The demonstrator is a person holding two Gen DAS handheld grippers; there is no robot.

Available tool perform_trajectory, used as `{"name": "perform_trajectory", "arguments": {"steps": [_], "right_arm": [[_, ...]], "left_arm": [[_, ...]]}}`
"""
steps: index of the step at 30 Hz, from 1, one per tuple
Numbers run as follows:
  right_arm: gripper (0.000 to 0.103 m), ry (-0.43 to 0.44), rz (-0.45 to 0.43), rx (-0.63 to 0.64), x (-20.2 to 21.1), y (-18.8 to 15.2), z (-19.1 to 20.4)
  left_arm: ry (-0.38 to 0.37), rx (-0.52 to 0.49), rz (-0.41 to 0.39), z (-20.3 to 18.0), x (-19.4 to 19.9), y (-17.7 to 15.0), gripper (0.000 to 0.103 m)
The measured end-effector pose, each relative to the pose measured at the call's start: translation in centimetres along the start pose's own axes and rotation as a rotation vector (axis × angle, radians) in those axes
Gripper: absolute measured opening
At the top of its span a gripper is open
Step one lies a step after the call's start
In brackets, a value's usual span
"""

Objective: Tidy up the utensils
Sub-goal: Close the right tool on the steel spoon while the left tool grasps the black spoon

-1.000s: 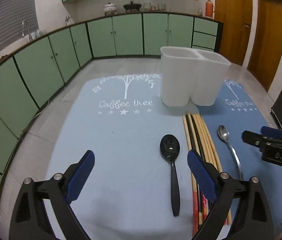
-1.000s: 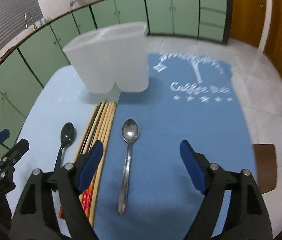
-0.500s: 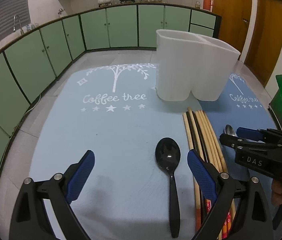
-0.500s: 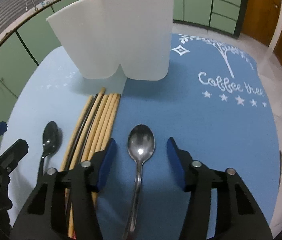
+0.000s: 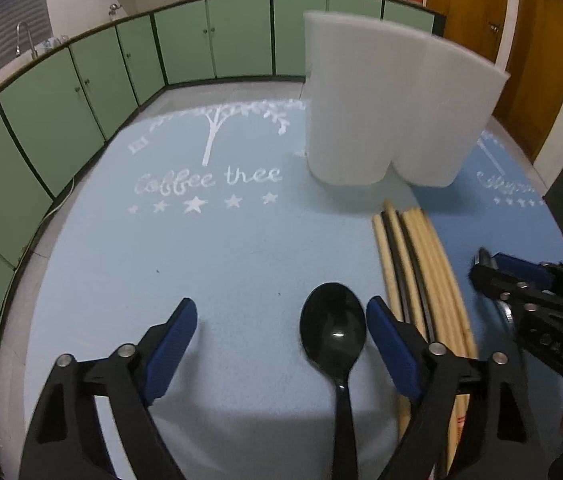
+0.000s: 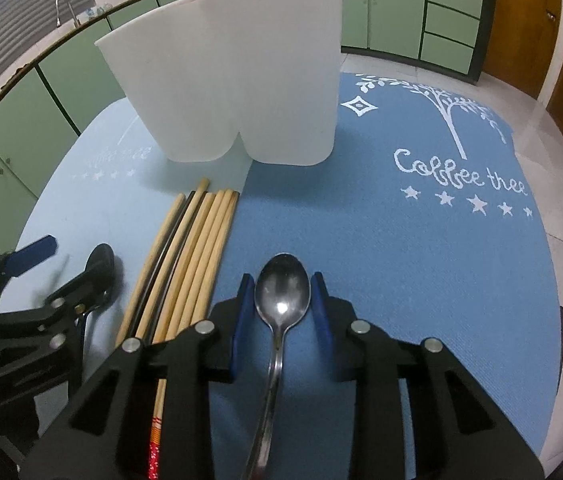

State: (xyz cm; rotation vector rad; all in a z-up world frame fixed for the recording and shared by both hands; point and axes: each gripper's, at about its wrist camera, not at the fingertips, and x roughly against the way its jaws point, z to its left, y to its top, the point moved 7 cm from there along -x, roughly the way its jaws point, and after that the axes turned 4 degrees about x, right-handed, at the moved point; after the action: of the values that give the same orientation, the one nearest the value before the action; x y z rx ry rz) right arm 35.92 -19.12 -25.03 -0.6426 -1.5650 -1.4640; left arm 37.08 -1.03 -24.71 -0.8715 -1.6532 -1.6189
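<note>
In the left wrist view, the left gripper (image 5: 281,334) is hovering spread wide over the pale blue mat (image 5: 201,260), its right pad just beside the black spoon (image 5: 333,334) bowl. Chopsticks (image 5: 425,268) are lying just right of that spoon, reaching toward the white holder (image 5: 385,108) (a two-compartment tub). In the right wrist view, the right gripper (image 6: 279,304) is closing in on the metal spoon (image 6: 281,292), pads flanking the bowl; whether they are touching it I cannot tell. The darker blue mat (image 6: 421,260) is lying underneath.
</note>
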Motion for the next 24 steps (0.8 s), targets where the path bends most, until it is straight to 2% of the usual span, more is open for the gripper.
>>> {"name": "perform_trajectory", "arguments": {"steps": [3, 14, 19, 24], "right_arm": [[0.029, -0.004, 0.003, 0.001, 0.0, 0.0, -0.1], [0.029, 0.010, 0.013, -0.024, 0.1, -0.2, -0.7], [0.029, 0.004, 0.011, -0.022, 0.0, -0.2, -0.6], [0.029, 0.005, 0.030, -0.023, -0.1, -0.2, -0.5]], "left_arm": [[-0.015, 0.025, 0.024, 0.3, -0.9, -0.3, 0.084], [-0.058, 0.049, 0.020, -0.2, -0.3, -0.1, 0.086], [-0.029, 0.042, 0.042, -0.6, -1.0, -0.3, 0.086], [-0.009, 0.025, 0.029, -0.7, -1.3, -0.3, 0.084]]}}
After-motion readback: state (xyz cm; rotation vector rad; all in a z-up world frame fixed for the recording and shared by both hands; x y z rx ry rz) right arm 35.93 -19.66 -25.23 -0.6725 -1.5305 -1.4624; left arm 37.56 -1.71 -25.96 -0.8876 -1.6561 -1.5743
